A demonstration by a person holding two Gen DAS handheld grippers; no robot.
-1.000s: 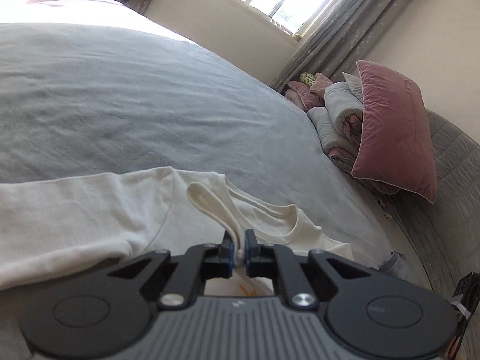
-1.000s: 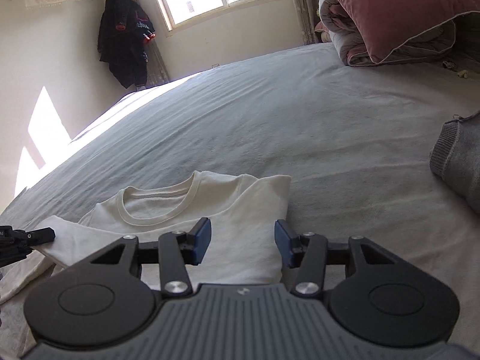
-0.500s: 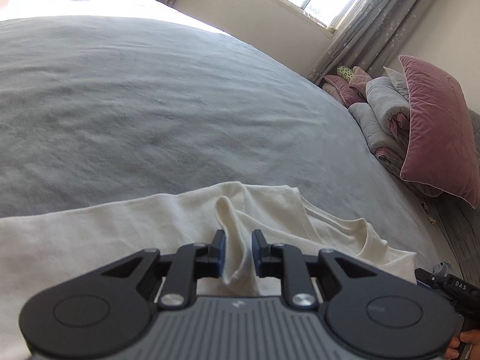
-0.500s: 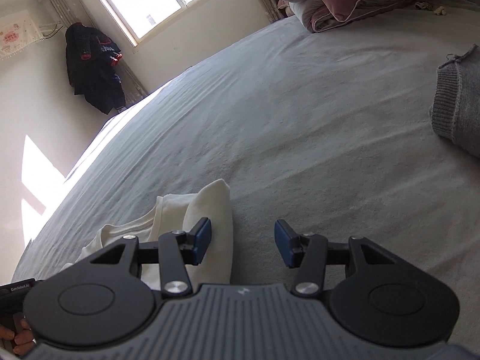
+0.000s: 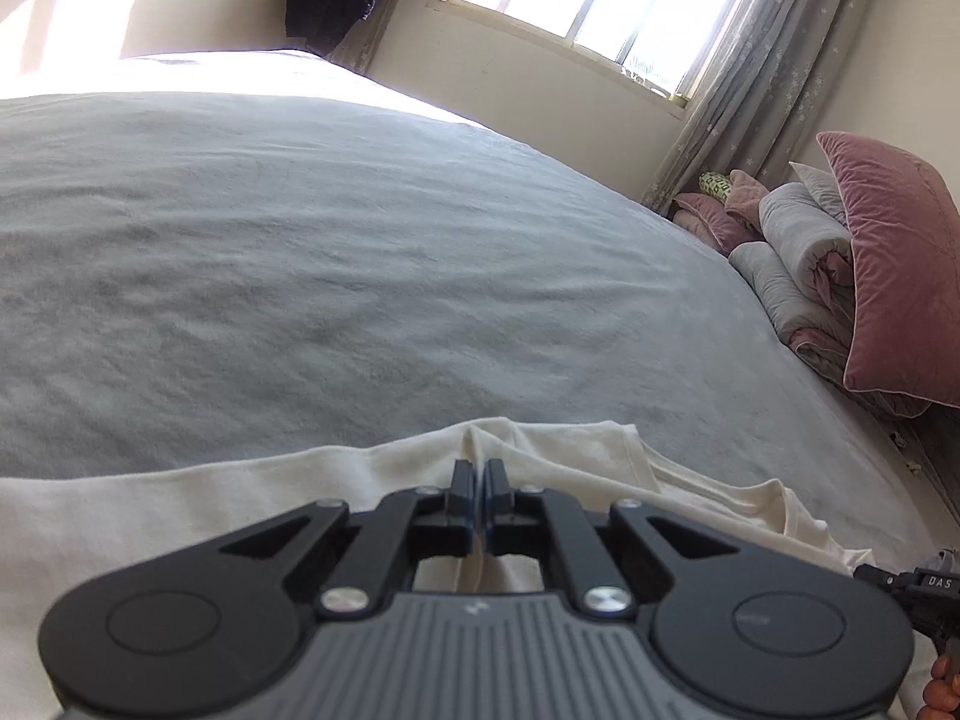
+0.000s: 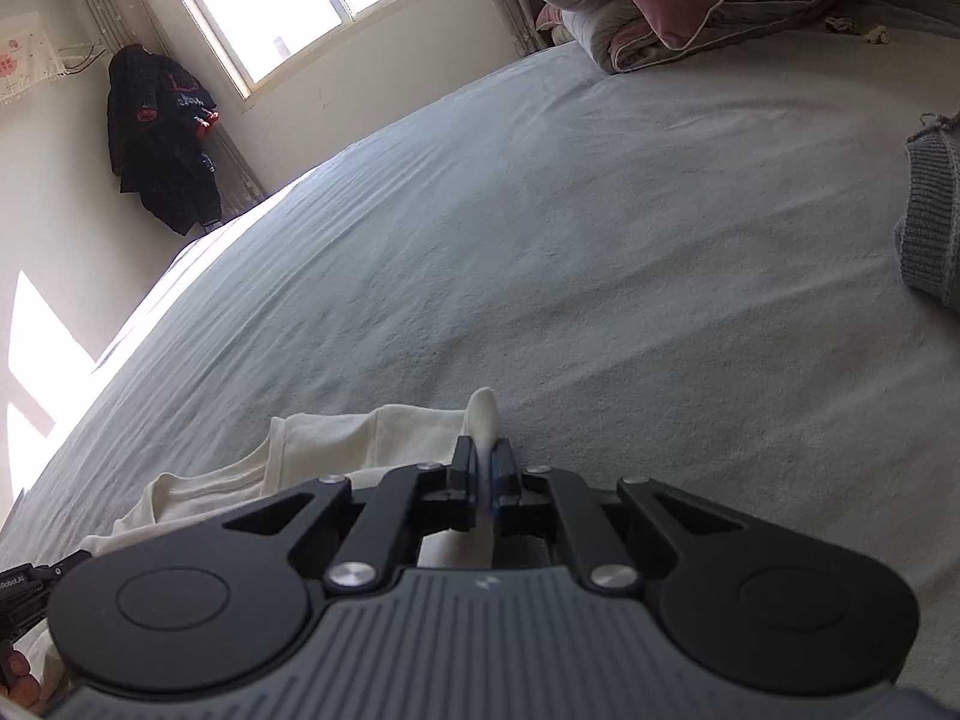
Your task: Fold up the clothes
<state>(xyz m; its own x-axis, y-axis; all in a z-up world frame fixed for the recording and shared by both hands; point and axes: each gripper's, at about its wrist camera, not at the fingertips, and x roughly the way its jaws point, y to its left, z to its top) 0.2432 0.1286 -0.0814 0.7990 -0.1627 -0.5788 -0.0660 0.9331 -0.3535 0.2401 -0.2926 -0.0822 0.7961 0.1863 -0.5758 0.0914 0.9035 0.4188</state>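
Observation:
A cream white T-shirt [image 5: 252, 498] lies on the grey bed [image 5: 360, 276] close under both grippers. My left gripper [image 5: 480, 474] is shut on a fold of the shirt's edge. In the right wrist view the same T-shirt [image 6: 360, 444] lies at lower left, and my right gripper [image 6: 485, 468] is shut on a raised fold of the shirt that sticks up between the fingers. The right gripper's body shows at the lower right edge of the left wrist view [image 5: 924, 594].
A pink pillow [image 5: 900, 276] and rolled quilts [image 5: 798, 264] are stacked at the bed's right end. A grey knitted garment [image 6: 930, 216] lies at the right edge. A dark jacket [image 6: 162, 138] hangs by the window.
Both grippers have closed on the shirt: the right was open and is now shut on a fold, and the left loosened and re-gripped. Both views have tilted up over the bed.

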